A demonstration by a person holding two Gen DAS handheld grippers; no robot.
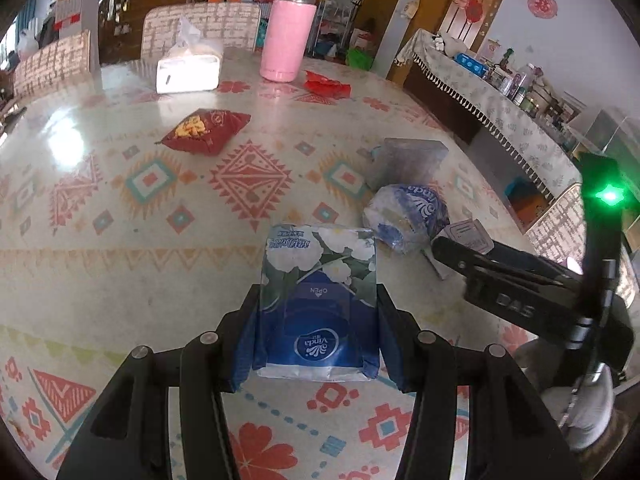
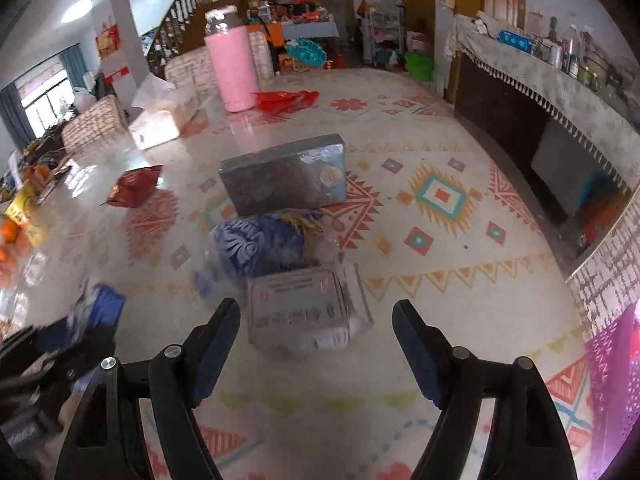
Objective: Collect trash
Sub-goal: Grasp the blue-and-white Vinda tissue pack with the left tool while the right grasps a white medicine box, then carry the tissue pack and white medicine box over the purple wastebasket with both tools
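Observation:
My left gripper (image 1: pixel 318 296) is shut on a blue Vinda tissue pack (image 1: pixel 320 280), pads pressed on both its sides, just above the patterned table (image 1: pixel 120 248). My right gripper (image 2: pixel 316 308) stands open, its pads clear of a small white carton (image 2: pixel 298 308) lying between and just ahead of its fingertips. Behind the carton sit a crumpled blue-and-white wrapper (image 2: pixel 264 244) and a flat grey box (image 2: pixel 284 176). Farther back are a dark red snack bag (image 2: pixel 134 186) and a red wrapper (image 2: pixel 286 100). The left wrist view shows the crumpled wrapper (image 1: pixel 406 216) and snack bag (image 1: pixel 206 130) too.
A tall pink bottle (image 1: pixel 286 40) and a white tissue box (image 1: pixel 188 68) stand at the table's far side. Oranges (image 2: pixel 8 240) lie at the left edge. Chairs ring the table, and a cloth-covered sideboard (image 2: pixel 560 92) runs along the right wall.

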